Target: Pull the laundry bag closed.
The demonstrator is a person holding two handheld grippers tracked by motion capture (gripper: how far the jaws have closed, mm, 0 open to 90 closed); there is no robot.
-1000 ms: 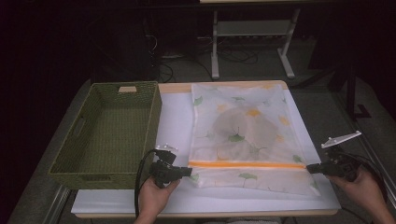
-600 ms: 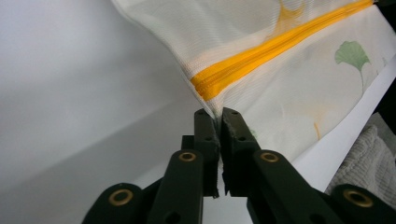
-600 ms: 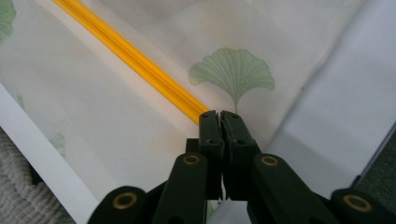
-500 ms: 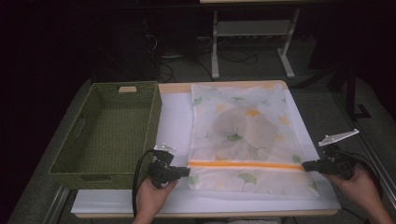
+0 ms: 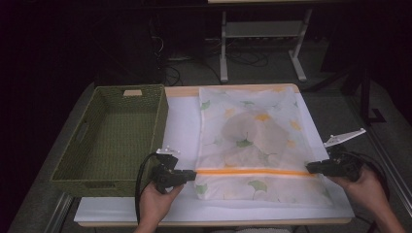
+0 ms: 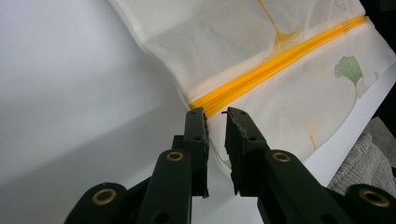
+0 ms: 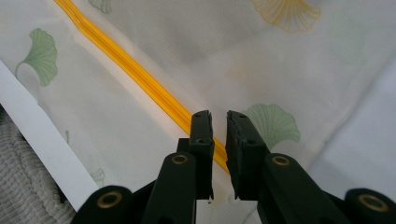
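A white mesh bag (image 5: 248, 141) printed with green and yellow ginkgo leaves lies flat on the white table top (image 5: 182, 126). An orange zipper (image 5: 252, 172) runs across it near the front. My left gripper (image 5: 193, 175) lies at the zipper's left end (image 6: 219, 103). Its jaws have just been opening and stand slightly apart with nothing between them (image 6: 215, 114). My right gripper (image 5: 309, 168) is at the zipper's right end, over the zipper (image 7: 140, 74). Its jaws have also just been opening, and a narrow empty gap (image 7: 218, 115) shows between them.
A green woven basket (image 5: 160, 121) stands empty at the left of the table, close to my left hand. Bare white table (image 5: 184, 204) lies in front of the bag. Metal stand legs (image 5: 223, 53) and cables sit on the dark floor beyond the table.
Both pairs of jaws have come slightly apart. The right gripper has shifted a little left and up over the bag's right edge. The left gripper has stayed in place.
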